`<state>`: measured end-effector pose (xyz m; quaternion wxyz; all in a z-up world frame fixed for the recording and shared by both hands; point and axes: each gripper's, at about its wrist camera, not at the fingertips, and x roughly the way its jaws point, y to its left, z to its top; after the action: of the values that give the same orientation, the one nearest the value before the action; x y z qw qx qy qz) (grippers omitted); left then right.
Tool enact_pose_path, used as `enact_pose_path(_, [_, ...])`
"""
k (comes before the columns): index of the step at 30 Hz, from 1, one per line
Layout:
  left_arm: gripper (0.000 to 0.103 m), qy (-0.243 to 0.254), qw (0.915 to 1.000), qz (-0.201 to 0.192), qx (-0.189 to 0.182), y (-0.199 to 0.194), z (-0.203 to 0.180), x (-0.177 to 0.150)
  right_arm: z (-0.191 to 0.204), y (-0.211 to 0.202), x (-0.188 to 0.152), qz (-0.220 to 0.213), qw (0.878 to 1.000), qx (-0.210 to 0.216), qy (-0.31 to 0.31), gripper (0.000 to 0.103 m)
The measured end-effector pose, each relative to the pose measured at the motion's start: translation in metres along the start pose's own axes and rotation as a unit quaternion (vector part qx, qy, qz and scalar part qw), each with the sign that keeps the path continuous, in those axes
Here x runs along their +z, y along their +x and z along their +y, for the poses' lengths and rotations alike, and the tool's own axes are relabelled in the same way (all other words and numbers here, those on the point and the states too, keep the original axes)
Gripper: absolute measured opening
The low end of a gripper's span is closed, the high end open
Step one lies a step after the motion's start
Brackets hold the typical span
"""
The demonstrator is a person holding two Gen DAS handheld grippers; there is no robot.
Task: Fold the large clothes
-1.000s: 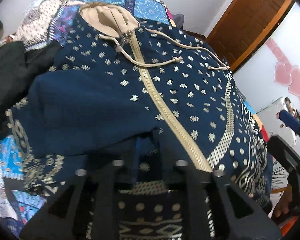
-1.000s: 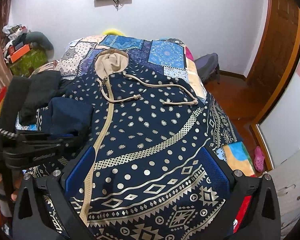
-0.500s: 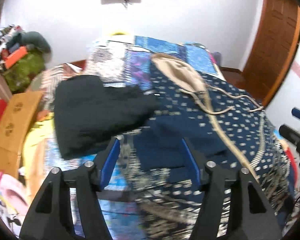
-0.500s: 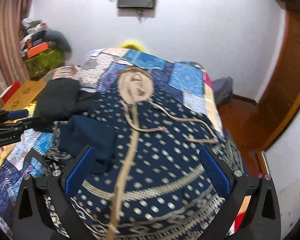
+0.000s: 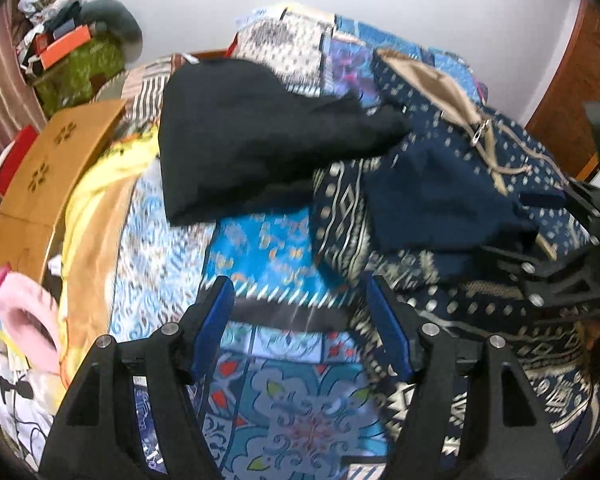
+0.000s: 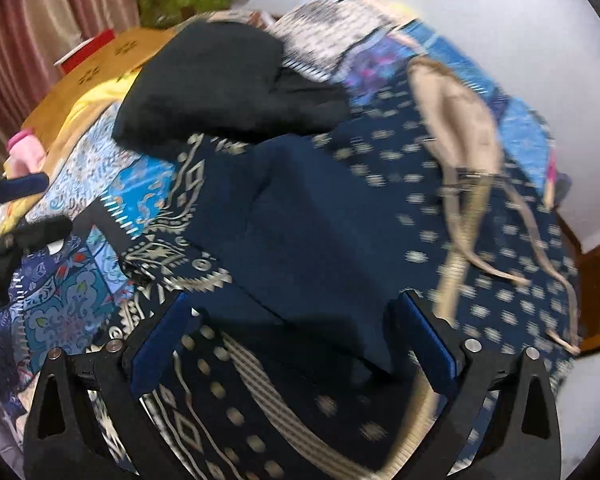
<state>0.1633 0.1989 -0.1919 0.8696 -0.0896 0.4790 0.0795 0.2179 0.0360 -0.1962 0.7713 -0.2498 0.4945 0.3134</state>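
Large navy-blue hooded garment with gold-white printed patterns and tan hood lining [image 6: 380, 208] lies spread on the bed with the blue patchwork quilt [image 5: 260, 248], hood toward the far wall, one sleeve folded in over the chest as a plain navy panel. Left claw [image 5: 300, 328] hangs over bare quilt just beside the garment's patterned edge, jaws wide apart, holding nothing. Right claw [image 6: 296, 344] hovers above the folded sleeve and hem band, jaws likewise wide, empty. Judgement: fabric looks soft and limp, moderately heavy for cloth, will sag and drag when lifted; zipper line and tan drawcords [image 6: 532, 248] may snag or trail. Best hold appears to be the thick patterned hem band or side seam, pinching a doubled layer. A folded black garment [image 5: 260, 132] touches the sleeve side, limiting room there; quilt on the near left is open. The bed edge drops away on the right, near the wooden door.
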Motion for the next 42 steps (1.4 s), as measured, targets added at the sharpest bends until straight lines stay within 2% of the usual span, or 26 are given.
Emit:
enact_pose_path(3, [0.068, -0.002, 0.9997, 0.025, -0.009, 0.014, 0.003, -0.011, 0.016, 0.019, 0.01, 0.022, 0.999, 0.031, -0.011, 0.086])
enact_pose_path(5, [0.068, -0.005, 0.9991, 0.039, -0.018, 0.023, 0.003, -0.015, 0.023, 0.028, 0.015, 0.025, 0.999, 0.038, -0.018, 0.084])
enact_pose_path(8, [0.068, -0.005, 0.9979, 0.055, -0.032, 0.035, -0.001, -0.02, 0.031, 0.043, 0.017, 0.039, 0.998, 0.03, -0.037, 0.079])
enact_pose_path(10, [0.068, -0.002, 0.9972, 0.062, -0.041, 0.042, -0.006, -0.022, 0.035, 0.052, 0.018, 0.048, 0.997, 0.021, -0.053, 0.068])
enact_pose_path(12, [0.068, 0.0, 0.9966, 0.067, -0.047, 0.049, -0.009, -0.021, 0.037, 0.056, 0.015, 0.049, 0.997, 0.01, -0.064, 0.066])
enact_pose_path(14, [0.068, -0.001, 0.9959, 0.073, -0.052, 0.057, -0.012, -0.02, 0.036, 0.055, 0.013, 0.028, 0.998, -0.001, -0.063, 0.055])
enact_pose_path(16, [0.068, -0.005, 0.9952, 0.081, -0.055, 0.065, -0.015, -0.018, 0.033, 0.053, 0.012, 0.017, 0.998, -0.016, -0.057, 0.033])
enact_pose_path(18, [0.068, -0.012, 0.9944, 0.089, -0.057, 0.074, -0.017, -0.017, 0.026, 0.05, 0.012, 0.011, 0.999, -0.027, -0.043, 0.017])
enact_pose_path(19, [0.068, -0.015, 0.994, 0.092, -0.056, 0.078, -0.017, -0.017, 0.022, 0.05, 0.013, 0.01, 0.999, -0.022, -0.034, 0.013])
enact_pose_path(24, [0.068, -0.025, 0.9937, 0.098, -0.047, 0.089, -0.02, -0.018, -0.005, 0.028, 0.009, -0.005, 0.999, 0.006, 0.032, 0.01])
enact_pose_path(28, [0.068, -0.033, 0.9937, 0.098, -0.042, 0.089, -0.021, -0.016, -0.027, -0.02, 0.003, -0.064, 0.996, 0.002, 0.069, 0.01])
enact_pose_path(33, [0.068, -0.033, 0.9958, 0.083, -0.021, 0.081, -0.021, -0.014, -0.071, -0.09, -0.001, -0.147, 0.981, -0.021, 0.121, 0.01])
enact_pose_path(36, [0.068, -0.036, 0.9963, 0.078, -0.007, 0.08, -0.022, -0.009, -0.095, -0.112, 0.0, -0.172, 0.973, -0.028, 0.151, 0.01])
enact_pose_path(38, [0.068, -0.043, 0.9953, 0.086, 0.001, 0.085, -0.02, -0.008, -0.112, -0.128, -0.008, -0.189, 0.966, -0.048, 0.172, 0.01])
enact_pose_path(42, [0.068, -0.051, 0.9948, 0.088, 0.009, 0.089, -0.018, -0.008, -0.139, -0.14, -0.029, -0.2, 0.953, -0.049, 0.221, 0.01])
